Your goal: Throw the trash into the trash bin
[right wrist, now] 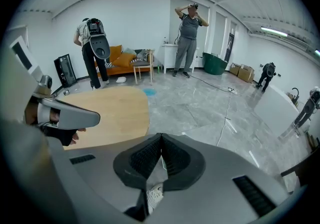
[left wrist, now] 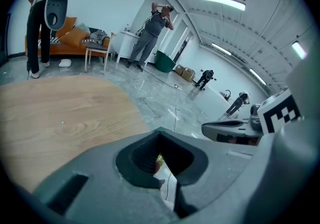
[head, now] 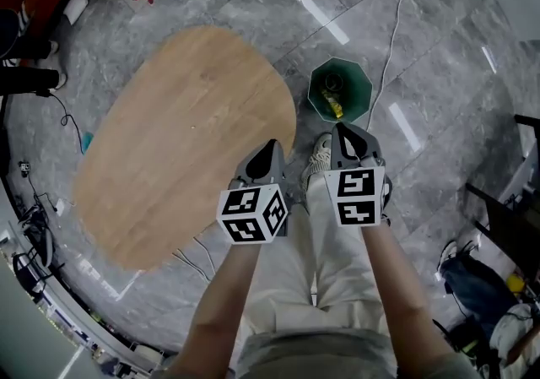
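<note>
Left gripper (head: 268,148): jaws pressed together at the tips, nothing between them; seen against the rounded edge of the wooden table (head: 169,141), with the tabletop spreading away to its left.

Right gripper (head: 343,131): jaws likewise closed and empty; level with the left gripper, with a shoe (head: 319,158) between the two tips.

Trash bin (head: 361,86): green, eight-sided, open-topped; stands on the grey floor (head: 456,48) just ahead of the right gripper's tip and ahead-right of the left one, touching neither.

Trash (head: 334,104): yellow, elongated; lies inside the bin by its nearer wall, long axis slanting from far-left to near-right, near end toward the right gripper. Darker round item beyond it, too small to identify.

White cable (head: 391,40): runs along the floor past the bin's right side.

Table edge close on the bin's left; bare floor beyond the bin and to the right of the right gripper.
</note>
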